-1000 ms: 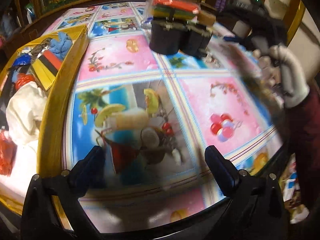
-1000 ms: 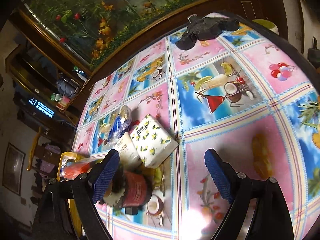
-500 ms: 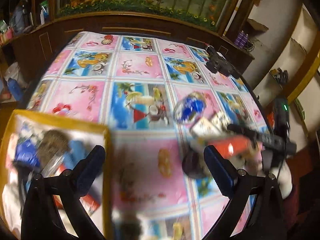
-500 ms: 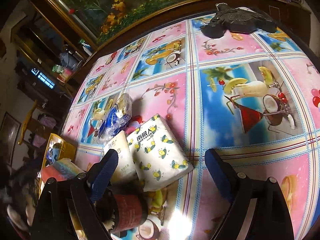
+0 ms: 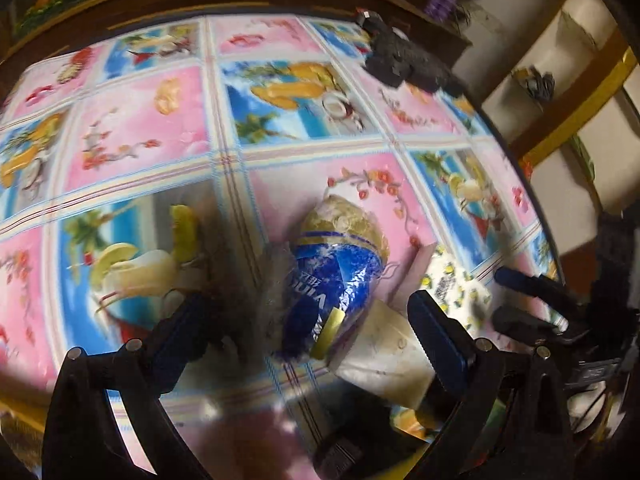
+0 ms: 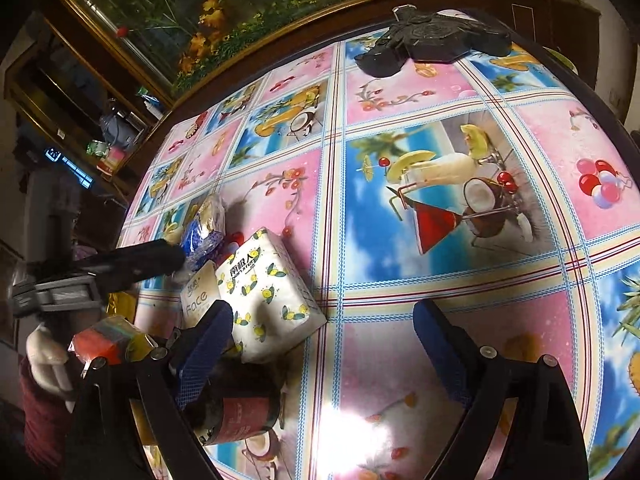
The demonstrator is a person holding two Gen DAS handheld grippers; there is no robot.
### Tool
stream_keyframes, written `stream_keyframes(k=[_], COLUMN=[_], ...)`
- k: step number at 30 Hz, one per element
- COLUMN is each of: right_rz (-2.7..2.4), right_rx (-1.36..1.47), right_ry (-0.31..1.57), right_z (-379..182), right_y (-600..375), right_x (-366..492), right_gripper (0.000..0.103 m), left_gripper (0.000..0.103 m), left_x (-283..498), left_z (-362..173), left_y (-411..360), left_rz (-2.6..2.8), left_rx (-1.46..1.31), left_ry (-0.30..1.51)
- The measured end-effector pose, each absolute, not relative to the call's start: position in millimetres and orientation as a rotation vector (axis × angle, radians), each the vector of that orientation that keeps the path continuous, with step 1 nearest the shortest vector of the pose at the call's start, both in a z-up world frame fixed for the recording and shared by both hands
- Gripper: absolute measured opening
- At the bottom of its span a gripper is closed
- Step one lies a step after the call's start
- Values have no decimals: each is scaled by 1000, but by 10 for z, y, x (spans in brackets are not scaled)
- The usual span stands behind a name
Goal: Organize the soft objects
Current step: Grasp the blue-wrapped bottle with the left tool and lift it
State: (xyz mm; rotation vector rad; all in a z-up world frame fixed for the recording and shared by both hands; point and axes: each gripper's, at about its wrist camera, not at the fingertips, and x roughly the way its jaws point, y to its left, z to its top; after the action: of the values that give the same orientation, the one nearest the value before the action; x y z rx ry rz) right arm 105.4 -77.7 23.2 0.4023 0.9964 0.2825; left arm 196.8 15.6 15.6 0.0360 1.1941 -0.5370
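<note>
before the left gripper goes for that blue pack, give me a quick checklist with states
1. Left gripper jaws apart: ok, standing wide.
2. Blue pack lined up between the left fingers: ok, though the view is blurred.
3. Pads pressing on the pack: not ok, no contact visible yet.
4. Neighbours clear: not ok, the Face tissue pack lies against the blue pack, the lemon-print pack beside it.
5. Right gripper out of the way: ok, open and empty over the tablecloth.
6. Drop-off container: cannot tell, not clearly visible.
</note>
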Motion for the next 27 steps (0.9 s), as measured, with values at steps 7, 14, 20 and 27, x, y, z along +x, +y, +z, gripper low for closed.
stream_keyframes(k=[7,14,20,27], right_rz=[312,305,334,401], right_rx=[460,463,395,399], right_ry=[942,938,925,913], right_z=[212,162,174,126], right_y=[-826,-826,-730,-633], right_x=[1024,1057,1138,1225], right_gripper=[92,92,92,81], left_gripper=[45,45,45,45], left_x=[1871,1818,1559,840], left_z=[196,336,444,519], left_y=[158,557,979,1146], left_rz=[-600,-548,-464,-476], left_rx=[100,-13,-75,-107], left_ry=[1154,1108,1078,1059])
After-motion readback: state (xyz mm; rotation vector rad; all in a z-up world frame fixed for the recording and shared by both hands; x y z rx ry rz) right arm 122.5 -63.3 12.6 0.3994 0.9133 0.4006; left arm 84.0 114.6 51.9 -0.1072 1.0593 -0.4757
